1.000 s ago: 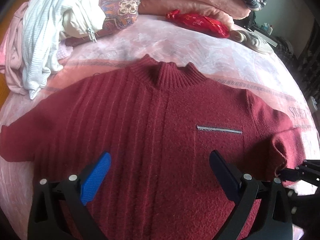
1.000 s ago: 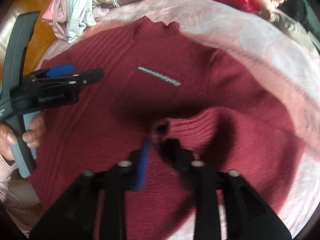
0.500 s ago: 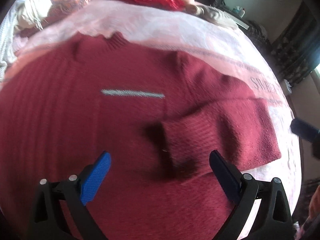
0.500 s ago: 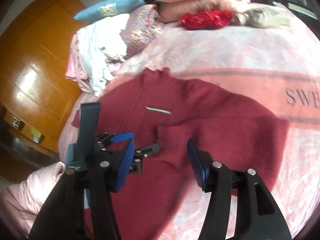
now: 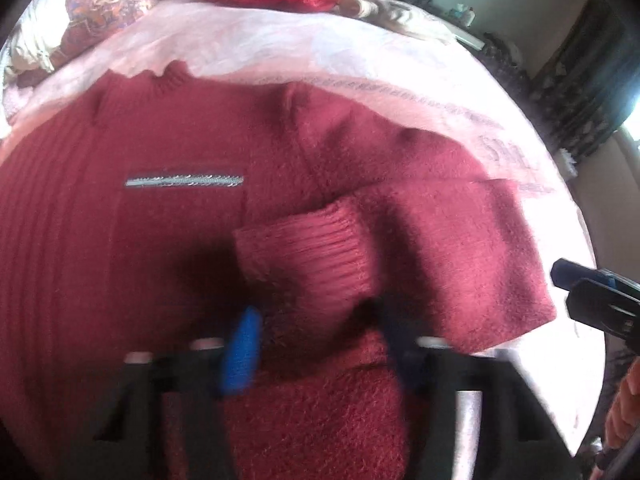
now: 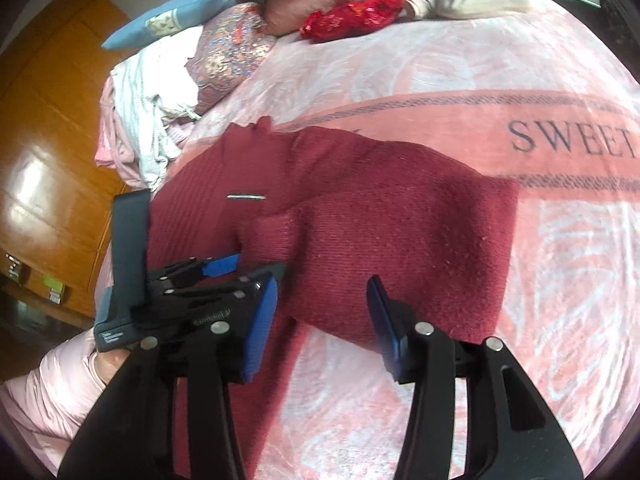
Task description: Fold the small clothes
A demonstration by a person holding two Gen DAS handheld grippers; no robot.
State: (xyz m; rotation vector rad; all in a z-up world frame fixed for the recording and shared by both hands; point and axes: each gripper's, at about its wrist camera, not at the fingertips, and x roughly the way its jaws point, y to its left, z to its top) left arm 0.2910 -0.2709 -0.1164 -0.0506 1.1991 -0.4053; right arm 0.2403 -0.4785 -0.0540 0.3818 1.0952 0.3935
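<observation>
A pink blanket (image 6: 460, 80) lettered "SWEET" is covering the bed, and a dark red sweater (image 6: 360, 216) is lying flat on it, collar pointing toward the far pile of clothes (image 6: 156, 92), a patterned cushion (image 6: 228, 56) and a red pouch (image 6: 352, 16). Its long axis is running from collar to hem, toward the person. One sleeve is lying folded across the chest, cuff (image 5: 308, 248) beside the silver trim (image 5: 184, 181). The left gripper (image 5: 312, 344) is closing with sweater fabric between its jaws; whether the pads are pressing is blurred. The right gripper (image 6: 320, 320) is closing over the sleeve edge, not touching it.
</observation>
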